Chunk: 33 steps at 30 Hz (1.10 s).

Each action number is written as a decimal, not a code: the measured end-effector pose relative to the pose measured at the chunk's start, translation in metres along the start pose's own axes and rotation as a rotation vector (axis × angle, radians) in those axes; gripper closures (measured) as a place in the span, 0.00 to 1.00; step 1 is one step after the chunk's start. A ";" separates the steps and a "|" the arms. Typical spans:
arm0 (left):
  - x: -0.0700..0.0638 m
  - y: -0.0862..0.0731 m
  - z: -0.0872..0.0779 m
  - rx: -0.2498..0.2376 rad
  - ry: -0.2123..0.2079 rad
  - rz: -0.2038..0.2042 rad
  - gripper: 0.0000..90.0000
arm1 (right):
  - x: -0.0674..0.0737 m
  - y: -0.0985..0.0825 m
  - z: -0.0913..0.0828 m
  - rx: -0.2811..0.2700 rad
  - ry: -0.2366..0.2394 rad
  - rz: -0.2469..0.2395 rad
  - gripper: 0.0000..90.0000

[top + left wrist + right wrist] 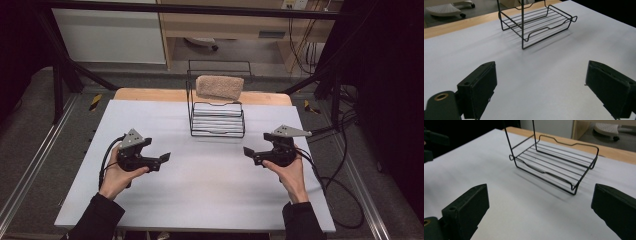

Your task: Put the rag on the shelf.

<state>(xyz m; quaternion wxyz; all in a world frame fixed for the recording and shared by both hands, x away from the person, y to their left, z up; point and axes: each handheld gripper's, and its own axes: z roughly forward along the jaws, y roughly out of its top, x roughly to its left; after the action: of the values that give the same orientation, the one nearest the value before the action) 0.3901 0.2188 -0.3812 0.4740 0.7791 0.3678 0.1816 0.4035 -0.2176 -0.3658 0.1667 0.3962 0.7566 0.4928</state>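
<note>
Beyond both hands in the high view, the black two-tier wire rack (217,119) stands mid-bench, a beige towel-like block (219,86) on its top tier, between the left tongs (161,158) and right tongs (248,152) (about equally near). Each gripper view shows jaws wide apart and empty, rack (536,22) ahead, long side crosswise (554,170).

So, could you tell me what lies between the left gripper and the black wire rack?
Nothing: in the left gripper view, only bare white tabletop stretches from the open left gripper to the black wire rack.
</note>
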 end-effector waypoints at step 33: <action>0.012 -0.076 -0.013 0.097 0.010 0.018 0.11 | -0.018 -0.093 -0.017 0.145 0.022 0.019 0.01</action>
<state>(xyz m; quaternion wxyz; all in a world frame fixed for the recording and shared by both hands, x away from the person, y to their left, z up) 0.3595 0.2572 -0.4425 0.4321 0.8035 0.3717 0.1718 0.3635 -0.2603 -0.4423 0.1246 0.4092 0.7881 0.4426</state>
